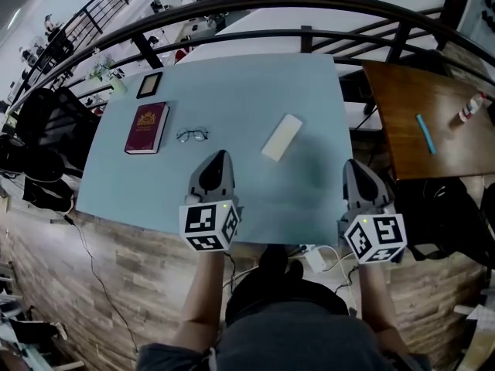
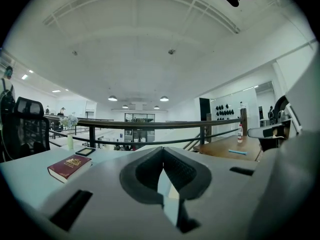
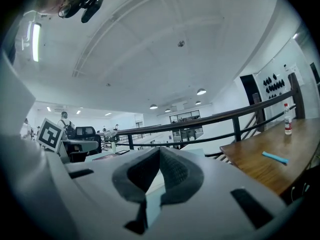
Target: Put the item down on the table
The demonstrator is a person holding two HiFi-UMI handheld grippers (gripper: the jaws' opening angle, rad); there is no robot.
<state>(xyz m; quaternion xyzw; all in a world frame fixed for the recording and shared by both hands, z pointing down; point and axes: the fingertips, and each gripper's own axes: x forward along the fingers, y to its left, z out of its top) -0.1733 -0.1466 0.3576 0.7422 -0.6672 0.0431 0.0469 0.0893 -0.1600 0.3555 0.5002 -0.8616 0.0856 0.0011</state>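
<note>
On the pale blue table (image 1: 232, 91) lie a maroon booklet (image 1: 147, 127), a pair of glasses (image 1: 192, 134) and a cream rectangular block (image 1: 281, 137). My left gripper (image 1: 219, 158) hovers over the table's near edge, just below the glasses, shut with nothing in it. My right gripper (image 1: 355, 165) is at the table's near right corner, also shut and empty. In the left gripper view the jaws (image 2: 163, 151) meet, and the booklet (image 2: 70, 166) lies ahead to the left. The pads touch in the right gripper view (image 3: 160, 151) as well.
A dark framed tablet (image 1: 149, 84) lies at the table's far left. A brown wooden table (image 1: 410, 91) at the right carries a blue pen (image 1: 426, 134) and a small bottle (image 1: 472, 107). A black railing (image 1: 309, 33) runs behind both tables. A black chair (image 1: 46, 122) stands left.
</note>
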